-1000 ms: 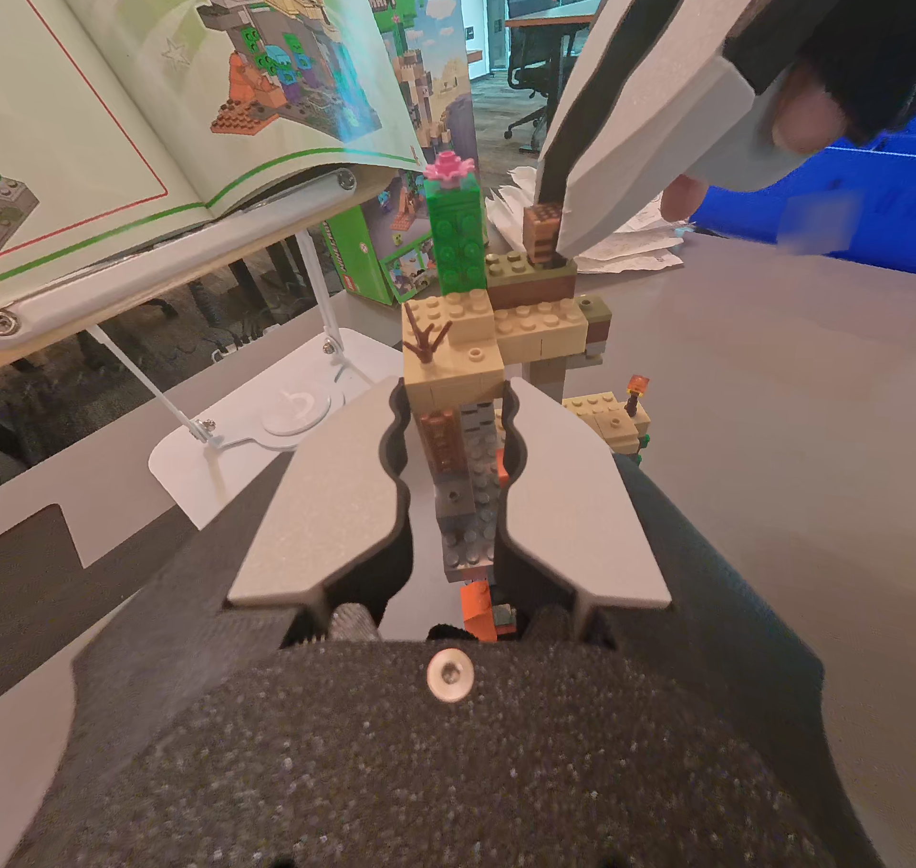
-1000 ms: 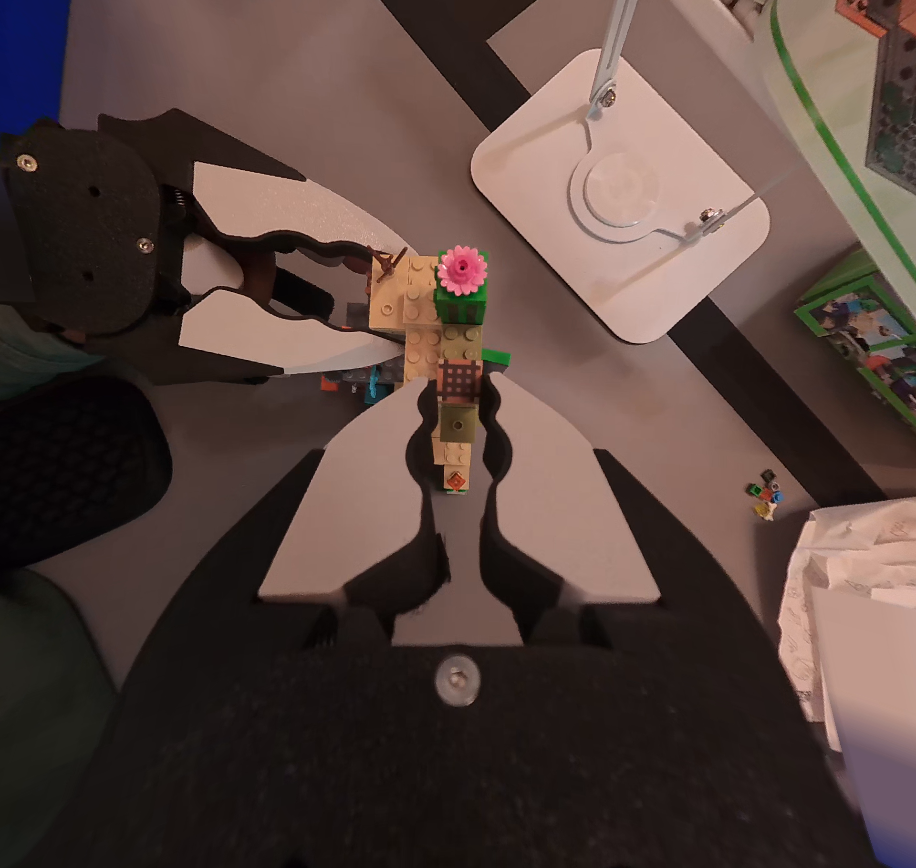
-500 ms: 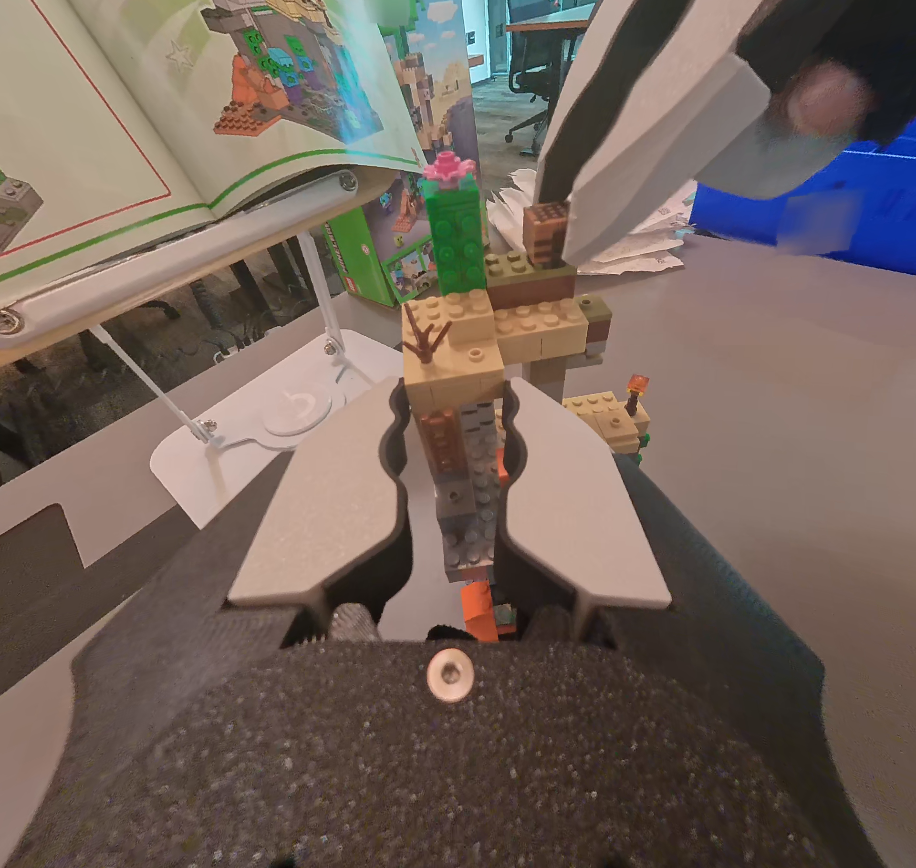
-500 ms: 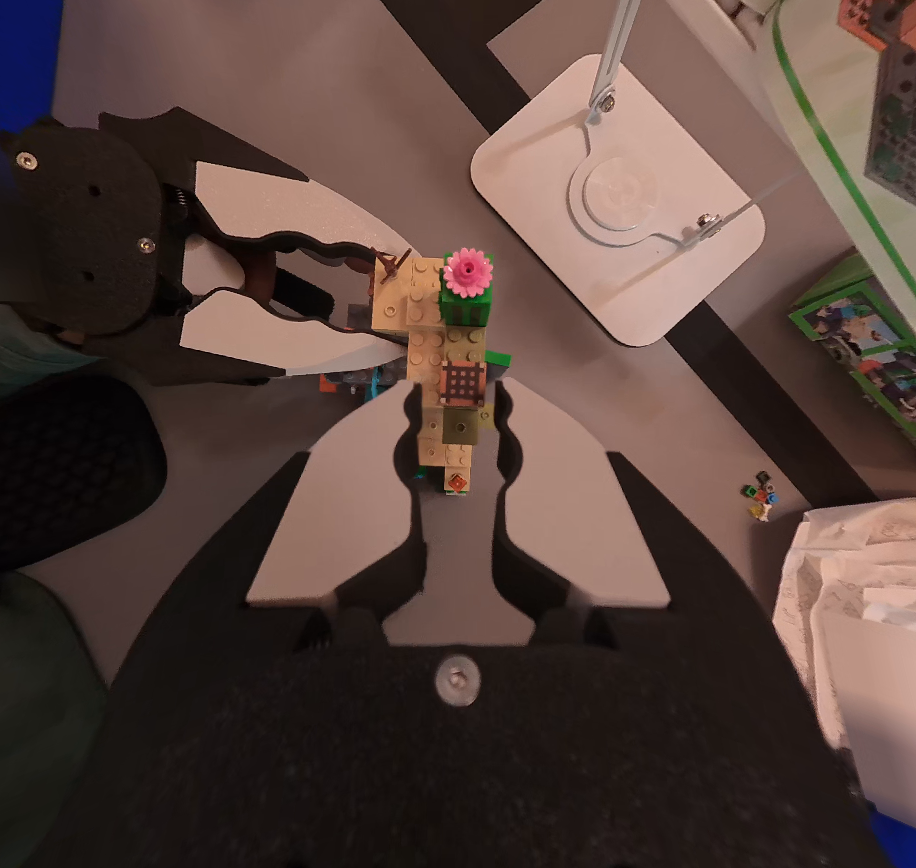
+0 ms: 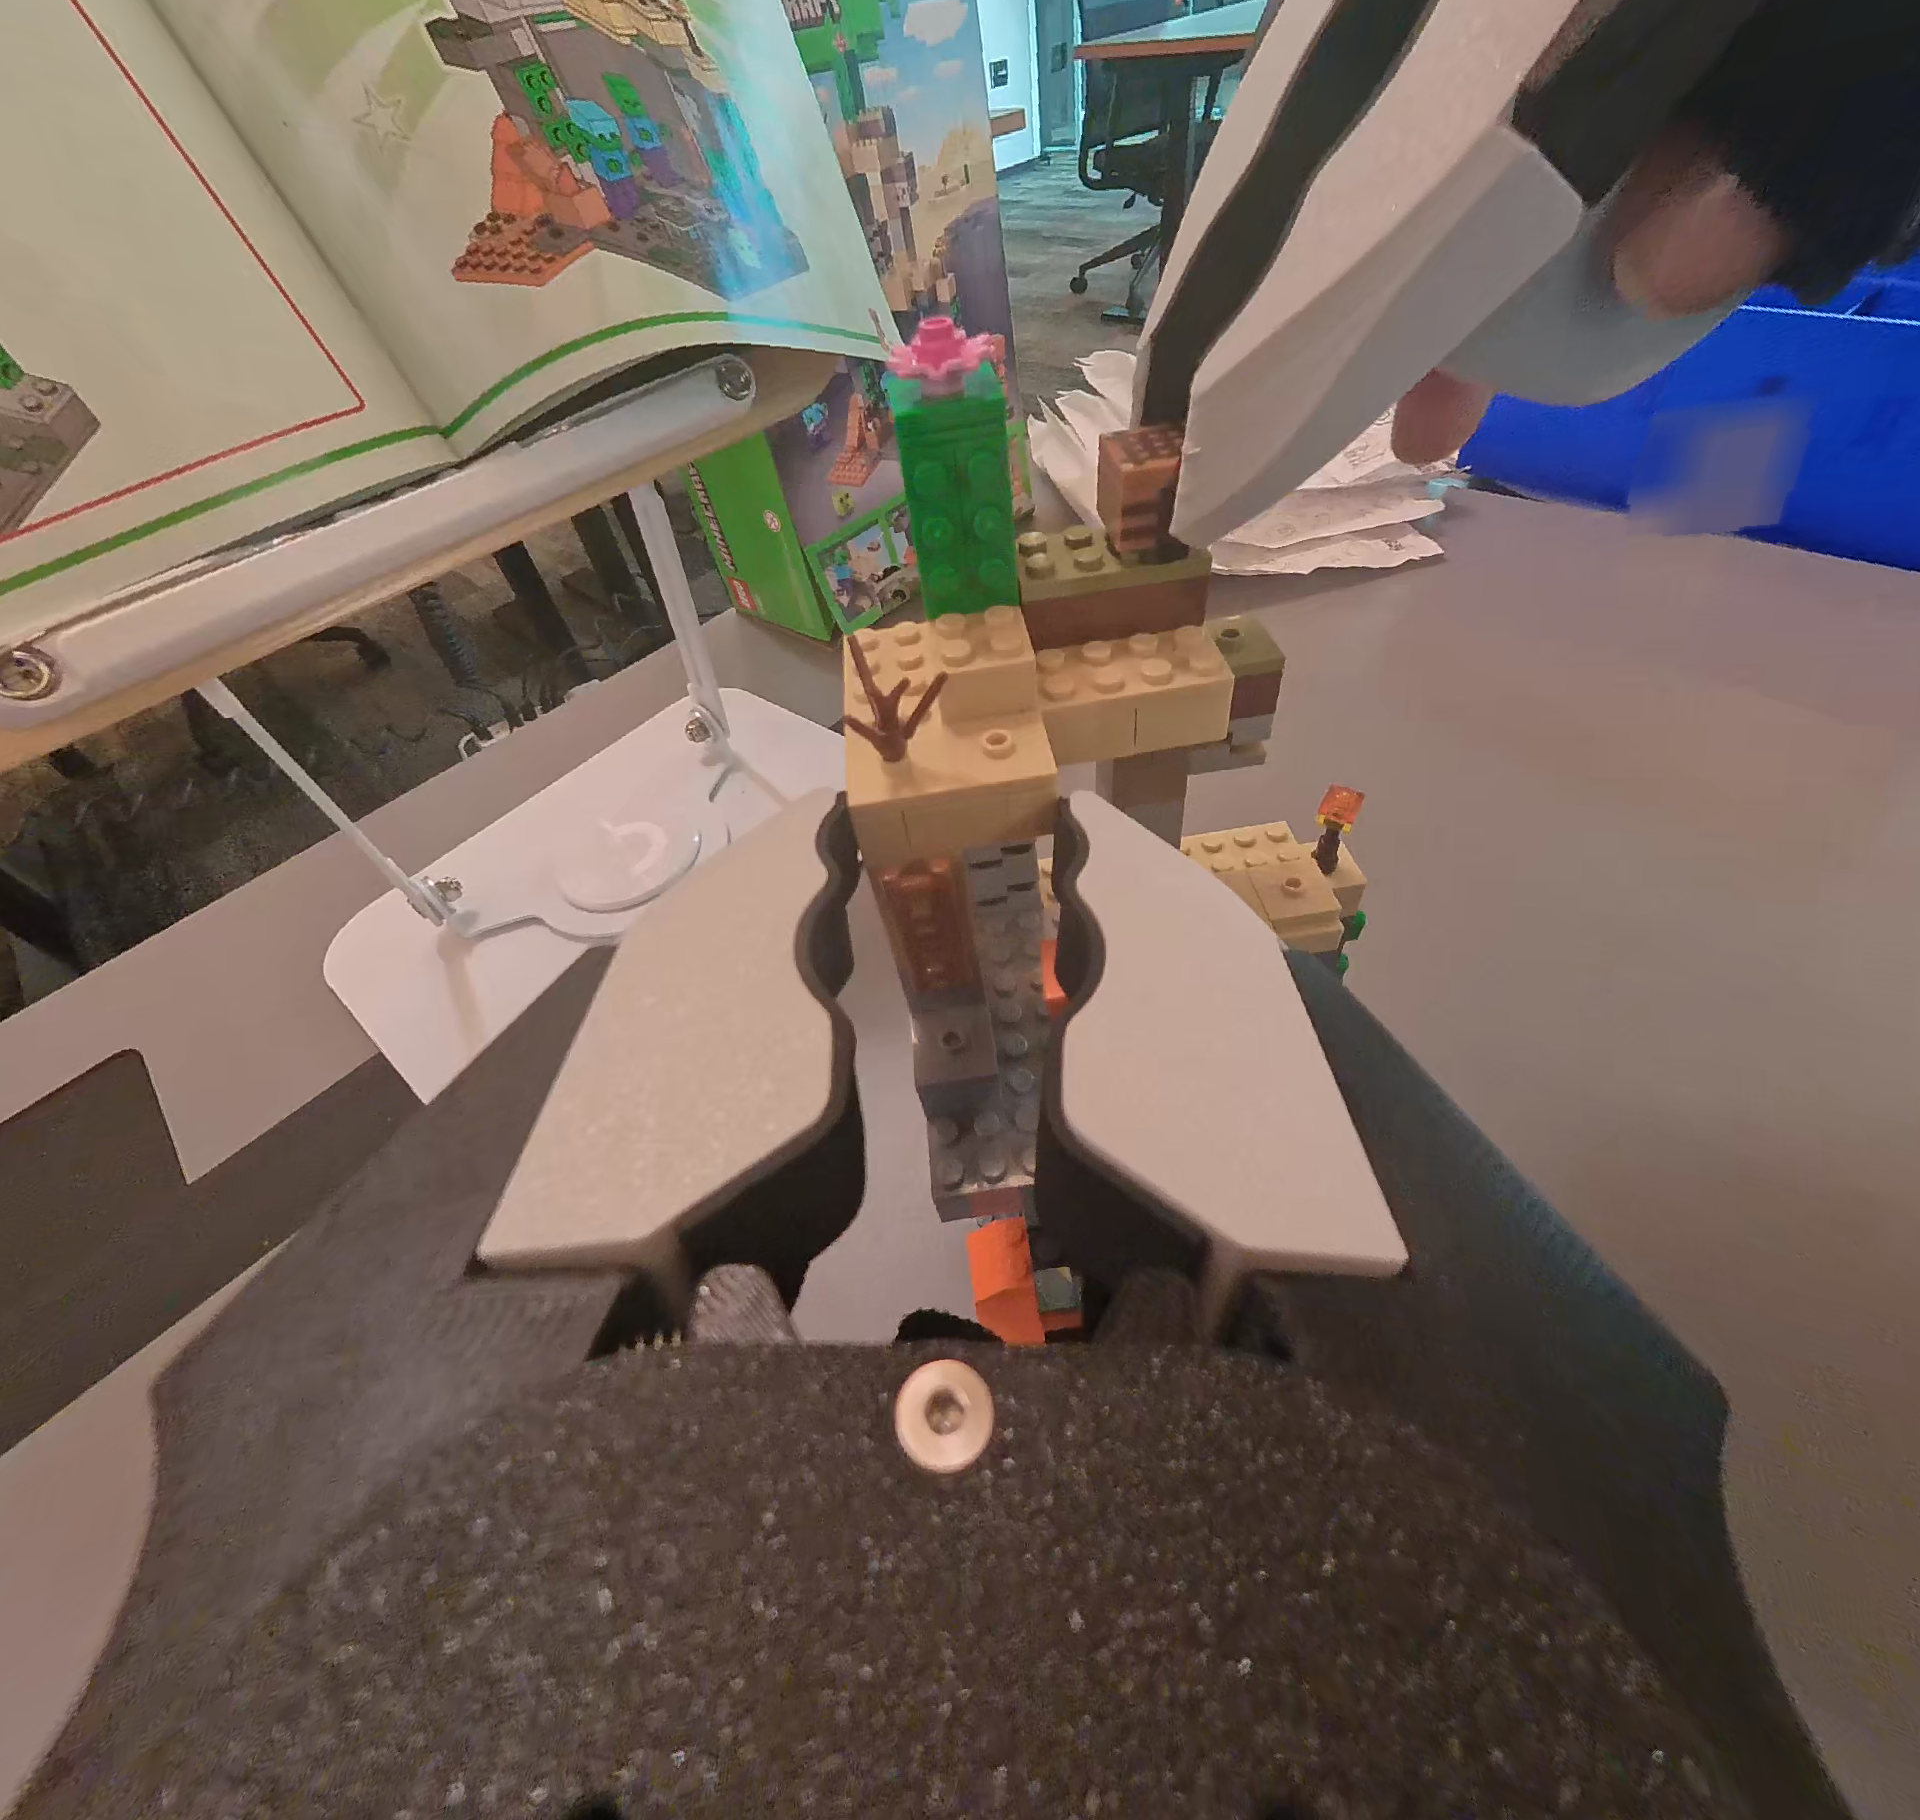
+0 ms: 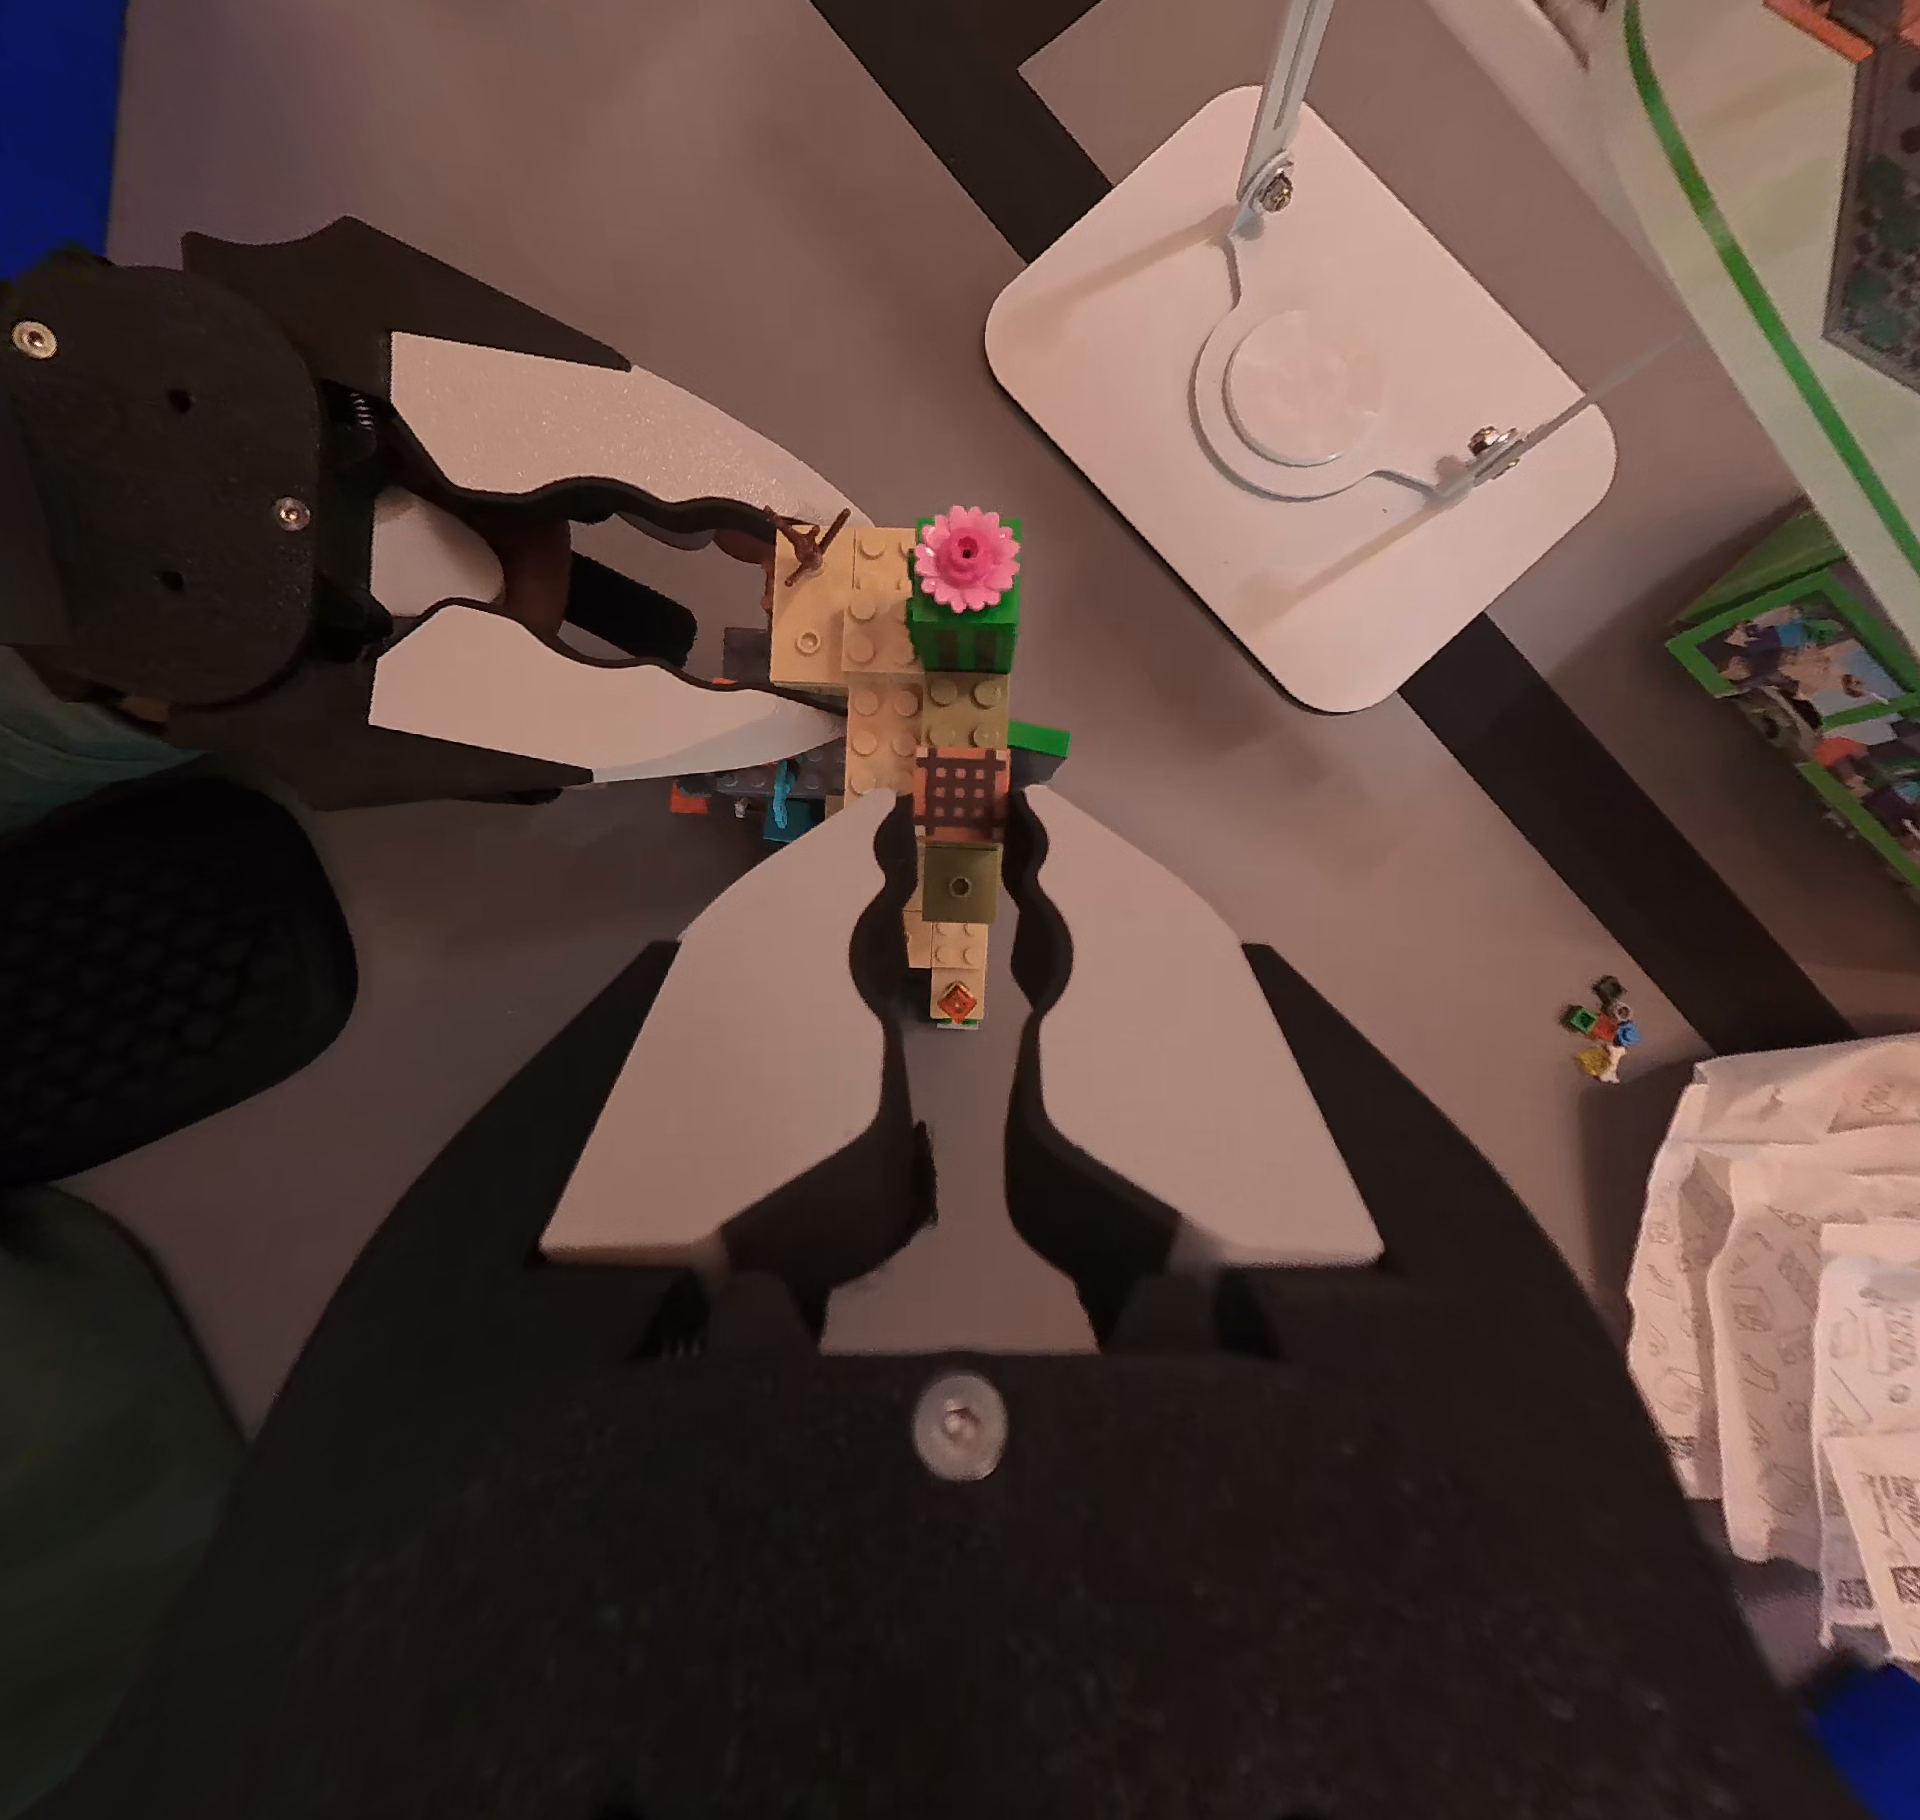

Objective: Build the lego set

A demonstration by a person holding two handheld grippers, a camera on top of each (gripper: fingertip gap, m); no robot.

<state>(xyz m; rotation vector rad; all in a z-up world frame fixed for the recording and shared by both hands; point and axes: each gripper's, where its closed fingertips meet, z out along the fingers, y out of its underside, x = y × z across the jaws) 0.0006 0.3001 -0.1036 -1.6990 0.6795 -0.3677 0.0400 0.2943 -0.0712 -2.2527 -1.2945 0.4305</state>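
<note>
The lego model (image 5: 956,721) stands on the grey table: tan bricks on a grey and brown column, a green cactus (image 5: 956,513) with a pink flower, an olive plate. My left gripper (image 5: 951,825) is shut on the column below the tan bricks; it also shows in the right wrist view (image 6: 810,622). My right gripper (image 6: 956,799) comes down from above, its pads closed against a small brown grid-topped block (image 6: 961,788) sitting on the olive plate. In the left wrist view one right finger (image 5: 1351,264) reaches down beside that block (image 5: 1138,477).
An open instruction booklet (image 5: 312,212) rests on a white stand whose base (image 6: 1299,399) lies just behind the model. The set box (image 6: 1818,669), crumpled paper bags (image 6: 1787,1303) and several tiny loose pieces (image 6: 1605,1027) lie to the right. A blue bin (image 5: 1766,440) is beyond.
My right gripper opened a little around the brown block half a second ago and has closed in on it again. My left gripper and the model have not moved.
</note>
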